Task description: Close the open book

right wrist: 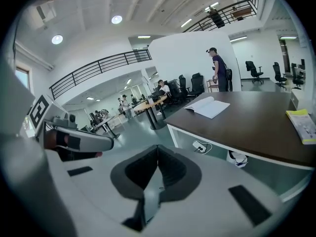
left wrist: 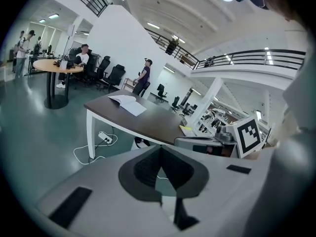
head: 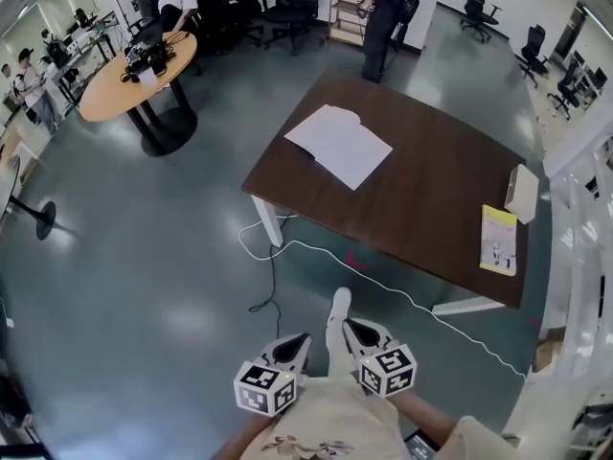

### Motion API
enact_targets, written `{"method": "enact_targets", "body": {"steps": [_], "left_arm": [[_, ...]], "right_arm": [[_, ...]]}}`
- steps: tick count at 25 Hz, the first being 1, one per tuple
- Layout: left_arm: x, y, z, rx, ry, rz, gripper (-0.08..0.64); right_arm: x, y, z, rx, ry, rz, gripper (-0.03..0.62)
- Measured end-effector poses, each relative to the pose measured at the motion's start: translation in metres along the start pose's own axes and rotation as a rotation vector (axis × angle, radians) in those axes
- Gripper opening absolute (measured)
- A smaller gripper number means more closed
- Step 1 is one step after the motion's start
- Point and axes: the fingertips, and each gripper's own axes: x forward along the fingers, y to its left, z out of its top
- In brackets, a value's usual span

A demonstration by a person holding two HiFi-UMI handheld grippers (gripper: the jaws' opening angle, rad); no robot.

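While shut, left claw (left wrist: 160, 152), right claw (right wrist: 158, 152) empty

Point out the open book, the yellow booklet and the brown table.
open book (head: 340, 145), head view, middle of its white pages.
yellow booklet (head: 498, 240), head view, middle of its cover.
brown table (head: 431, 190), head view, bare top between them.

Open book (head: 338, 144): white pgs. Table (head: 431, 199): dk brown, white legs. Booklet (head: 498, 240), 4 o'clock of book: yellow. Floor (head: 144, 257): grey-teal. Round table (head: 124, 89), 9 o'clock: tan.
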Motion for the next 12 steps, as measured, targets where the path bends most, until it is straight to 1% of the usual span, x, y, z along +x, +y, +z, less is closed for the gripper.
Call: {"method": "enact_targets", "body": {"steps": [3, 6, 8, 12], "left_arm": [[0.058, 0.017, 0.050, -0.018, 0.004, -0.008, 0.006], [0.114, 0.031, 0.102, -0.006, 0.022, -0.021, 0.006], [0.145, 0.047, 0.136, 0.000, 0.022, -0.011, 0.006], [0.190, 0.082, 0.191, -0.022, 0.001, 0.017, 0.006]], "right_arm": [[0.034, -0.052, 0.046, 0.000, 0.001, 0.014, 0.006], [0.065, -0.102, 0.097, -0.011, -0.003, 0.040, 0.006], [0.088, -0.132, 0.126, -0.015, -0.004, 0.056, 0.006], [0.132, -0.184, 0.175, -0.003, -0.012, 0.062, 0.006]]}}
